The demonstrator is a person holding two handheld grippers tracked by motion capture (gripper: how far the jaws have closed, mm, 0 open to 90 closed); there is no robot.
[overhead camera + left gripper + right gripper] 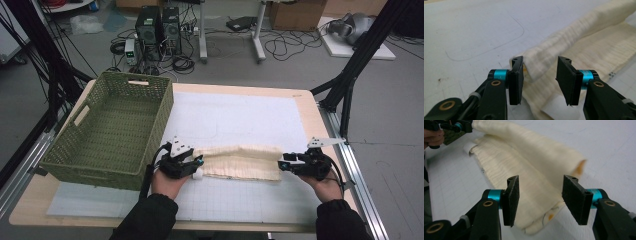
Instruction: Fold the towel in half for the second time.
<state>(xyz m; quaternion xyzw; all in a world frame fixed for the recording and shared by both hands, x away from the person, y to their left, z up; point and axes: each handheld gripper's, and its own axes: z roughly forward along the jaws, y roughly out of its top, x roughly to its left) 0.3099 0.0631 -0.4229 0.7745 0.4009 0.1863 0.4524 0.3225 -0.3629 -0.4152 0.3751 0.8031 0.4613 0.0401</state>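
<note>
A pale wooden bench (310,107) stands in a workshop with a grey floor, and a white gridded mat (240,120) covers most of its top. Nearest the person, two dark-sleeved forearms come in from the bottom of the high view, each hand holding a black two-jaw gripper. The left gripper (196,162) sits at the left end of a long cream-coloured folded cloth (242,160), and the right gripper (285,164) sits at its right end. In the left gripper view the jaws stand apart, with the folded edge of the cream-coloured folded cloth (579,47) lying between them; the left pad is just beside the fold, and the right pad is clear of the fabric. In the right gripper view the jaws are likewise apart, the end of the cream-coloured folded cloth (534,170) resting on the mat between them, with neither pad pressing on it. The cloth lies flat across the near middle of the mat, its long side running left to right, doubled over on itself. Beyond the left gripper, a green woven plastic basket (112,130) with cut-out handles stands on the left part of the bench. Farther off, on the floor, are two black computer towers (159,25), loose cables and cardboard boxes (295,12).
</note>
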